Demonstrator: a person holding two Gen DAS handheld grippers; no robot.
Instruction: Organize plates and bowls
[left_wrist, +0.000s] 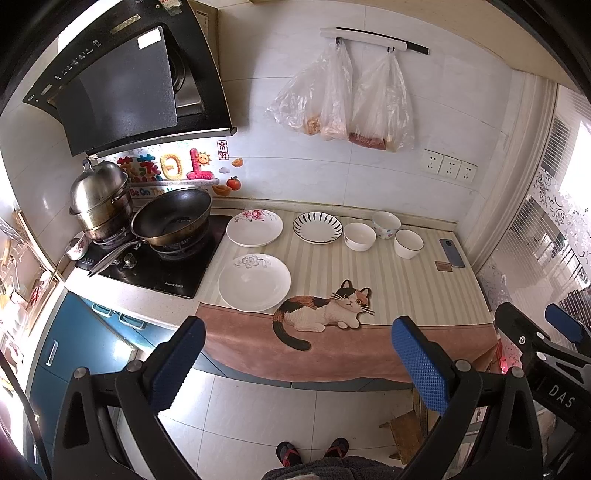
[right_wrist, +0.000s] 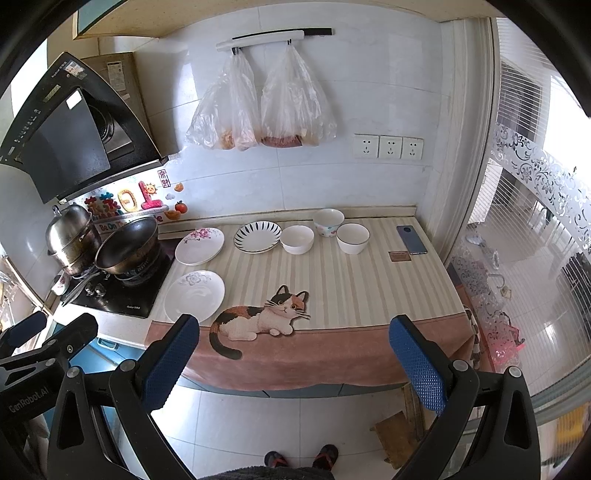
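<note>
Nothing was yet grasped: both the left hand-held gripper (left_wrist: 297, 352) and right hand-held gripper (right_wrist: 293, 349) hung wide open short of the table (right_wrist: 354, 291), with three plates, nearest the grey-flowered plate (left_wrist: 254, 281), and three bowls (right_wrist: 352, 238) ahead, so the next move probably called for reaching forward to the nearest plate.

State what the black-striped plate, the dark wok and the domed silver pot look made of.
Black-striped plate: likely glazed ceramic, glossy white with painted radial strokes. Dark wok: probably iron or carbon steel, matte black inside. Domed silver pot: looks like stainless steel, mirror-bright lid, browned lower wall.
</note>
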